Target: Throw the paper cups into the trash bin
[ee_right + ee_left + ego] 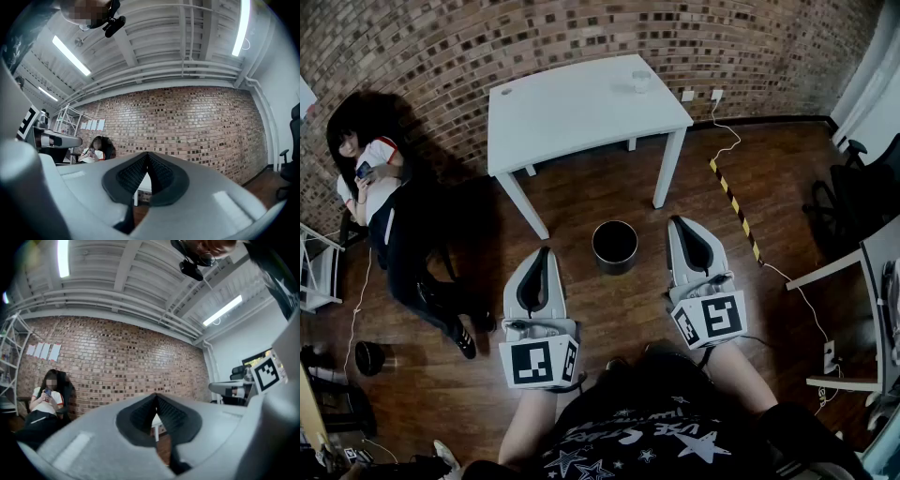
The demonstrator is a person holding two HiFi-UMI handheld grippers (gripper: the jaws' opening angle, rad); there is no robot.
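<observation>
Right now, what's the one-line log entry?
left claw shut, empty | right claw shut, empty | bin on floor between them | cup on table

Small object (639,82) on table (581,112) indistinct, bin (615,267) interior dark

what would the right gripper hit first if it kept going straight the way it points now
Most likely the white table: the right gripper, jaws shut, aims about level at its near edge. The trash bin sits lower and to the left, off that line. Depth is hard to judge.
</observation>
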